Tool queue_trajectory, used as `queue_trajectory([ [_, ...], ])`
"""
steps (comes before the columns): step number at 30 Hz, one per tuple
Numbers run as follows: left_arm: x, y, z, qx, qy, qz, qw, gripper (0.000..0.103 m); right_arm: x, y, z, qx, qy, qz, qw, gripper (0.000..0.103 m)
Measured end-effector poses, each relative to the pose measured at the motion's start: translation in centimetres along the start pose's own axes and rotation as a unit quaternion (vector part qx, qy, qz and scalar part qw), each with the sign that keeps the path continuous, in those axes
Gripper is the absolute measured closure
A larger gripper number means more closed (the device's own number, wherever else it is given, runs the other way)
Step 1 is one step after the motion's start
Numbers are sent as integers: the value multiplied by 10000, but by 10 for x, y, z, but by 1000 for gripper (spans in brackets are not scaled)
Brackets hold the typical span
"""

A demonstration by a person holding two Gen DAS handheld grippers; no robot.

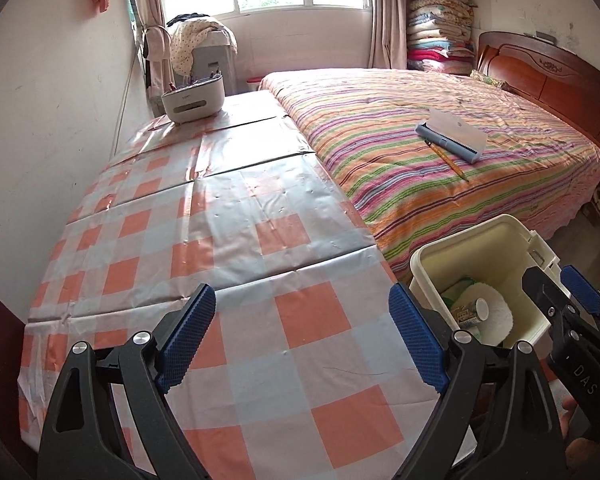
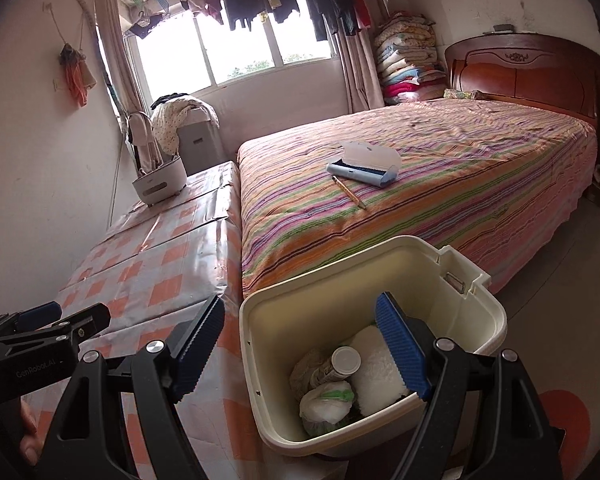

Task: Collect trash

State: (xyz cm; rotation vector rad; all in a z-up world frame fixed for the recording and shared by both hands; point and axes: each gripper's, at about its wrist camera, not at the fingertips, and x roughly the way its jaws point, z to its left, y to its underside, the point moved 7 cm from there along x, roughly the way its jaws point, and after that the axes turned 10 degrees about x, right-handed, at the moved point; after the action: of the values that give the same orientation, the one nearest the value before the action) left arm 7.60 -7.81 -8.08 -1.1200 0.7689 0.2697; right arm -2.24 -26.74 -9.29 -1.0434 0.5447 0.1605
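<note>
Left wrist view: the left tongs (image 1: 302,334) stand released, with nothing between the blue pads, over the checked cloth of the counter (image 1: 204,216). At about four o'clock from them sits the cream trash bin (image 1: 432,258), beside the counter's edge and near the foot of the striped bed (image 1: 380,148). Inside it lie a white paper plate (image 1: 498,316), a small cup (image 1: 482,307) and some wrappers. The right tongs (image 1: 568,286) show at the bin's three o'clock rim.

In the right wrist view, the right tongs (image 2: 304,344) are also released and empty, one pad over the counter, the other above the bin's (image 2: 260,400) opening. The trash sits below: a wadded bag (image 2: 326,402), the cup (image 2: 345,361), the plate (image 2: 376,372). At twelve o'clock on the bed lie a blue-grey case (image 2: 360,168) and a pencil (image 2: 349,192). A white organiser (image 2: 158,184) stands at the counter's far end.
</note>
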Motion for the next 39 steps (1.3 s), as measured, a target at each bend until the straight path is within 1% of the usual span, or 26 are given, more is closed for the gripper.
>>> queue_trajectory([
  [3,-10,7,10,-9,-156,-1,9999,16,-7,8,14,-205,-57,97,9997,27],
  [7,-20,14,20,-93,-235,-10,9997,16,-13,16,25,-341,-119,208,9991,27],
  [15,-29,22,37,-317,-351,-10,9989,15,-14,15,38,-416,-212,264,9986,27],
  [19,-29,23,40,-347,-355,-9,9988,15,-12,16,41,-421,-228,291,9984,27],
  [39,-29,22,40,-183,-436,-17,9989,15,-2,17,41,-375,-206,441,9981,27],
])
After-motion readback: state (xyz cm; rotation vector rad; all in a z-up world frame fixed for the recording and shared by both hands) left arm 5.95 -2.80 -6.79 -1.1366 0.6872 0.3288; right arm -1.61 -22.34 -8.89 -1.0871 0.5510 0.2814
